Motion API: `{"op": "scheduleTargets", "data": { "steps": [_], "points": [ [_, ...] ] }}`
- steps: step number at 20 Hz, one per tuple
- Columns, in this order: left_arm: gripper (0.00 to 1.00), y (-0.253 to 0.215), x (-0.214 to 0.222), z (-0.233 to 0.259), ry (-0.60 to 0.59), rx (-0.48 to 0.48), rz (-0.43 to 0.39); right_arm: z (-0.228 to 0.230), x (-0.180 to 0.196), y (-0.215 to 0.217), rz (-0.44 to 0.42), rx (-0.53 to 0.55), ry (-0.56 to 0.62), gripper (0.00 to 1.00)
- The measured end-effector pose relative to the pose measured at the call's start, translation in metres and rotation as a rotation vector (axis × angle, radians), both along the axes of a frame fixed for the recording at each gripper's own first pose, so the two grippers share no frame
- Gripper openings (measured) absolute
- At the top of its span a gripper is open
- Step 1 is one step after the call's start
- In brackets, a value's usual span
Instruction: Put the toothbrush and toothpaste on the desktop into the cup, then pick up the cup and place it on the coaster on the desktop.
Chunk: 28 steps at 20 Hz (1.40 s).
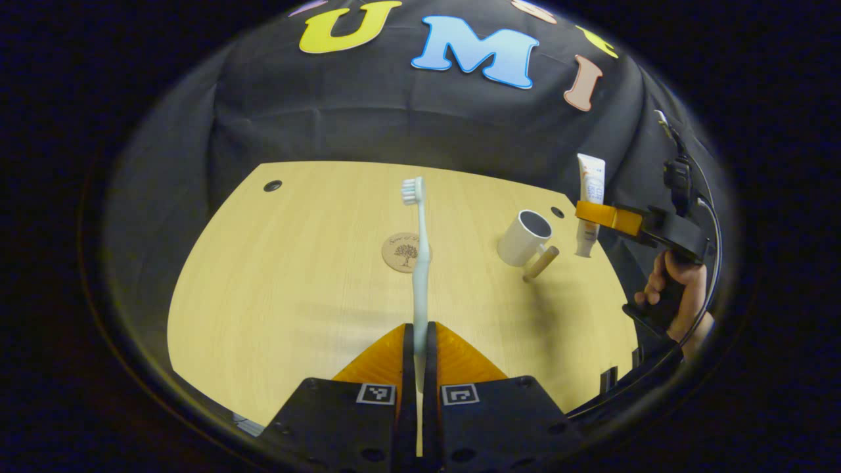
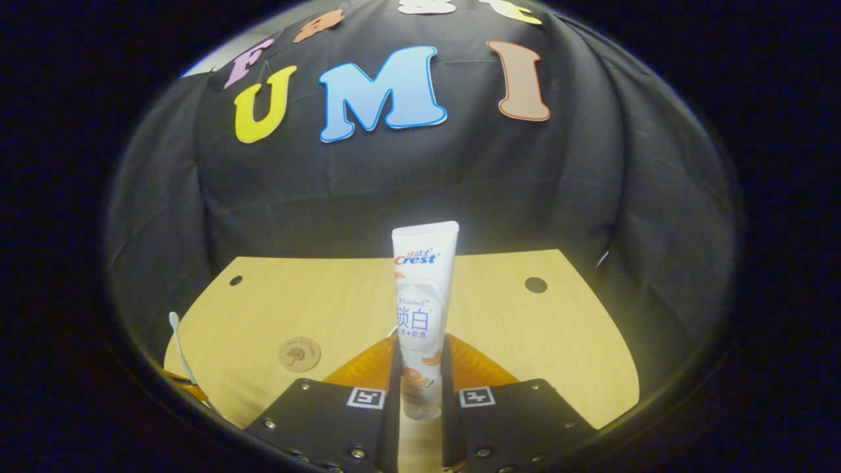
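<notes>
Currently I hold the toothbrush [image 1: 419, 263] pinched upright in the left hand-held gripper [image 1: 418, 348] and the toothpaste [image 2: 420, 315] pinched upright in the right hand-held gripper [image 2: 420, 368], both above the bench [image 1: 295, 295]. The cup [image 1: 523, 238] stands right of the coaster [image 1: 402, 252]. Risk, in my judgement: both items converging on one narrow opening may collide, or a tall item striking the rim may tip the cup. I lower one item at a time.
</notes>
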<state>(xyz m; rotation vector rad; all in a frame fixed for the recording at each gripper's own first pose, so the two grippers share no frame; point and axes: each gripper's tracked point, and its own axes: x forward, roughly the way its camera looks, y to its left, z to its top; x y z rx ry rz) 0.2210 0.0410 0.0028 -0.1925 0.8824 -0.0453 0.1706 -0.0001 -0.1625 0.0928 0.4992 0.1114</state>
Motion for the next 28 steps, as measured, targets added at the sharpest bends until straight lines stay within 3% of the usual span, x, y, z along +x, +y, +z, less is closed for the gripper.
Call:
{"op": "scheduleTargets", "data": {
  "steps": [15,28],
  "points": [
    [0.12,-0.003,-0.007,0.005,-0.026,0.028,0.023,-0.031,0.067,0.012,0.038,0.023,-0.139,0.25],
    [0.12,-0.004,-0.008,0.009,-0.011,0.025,0.017,-0.056,0.079,0.012,0.031,0.023,-0.145,0.25]
  ]
}}
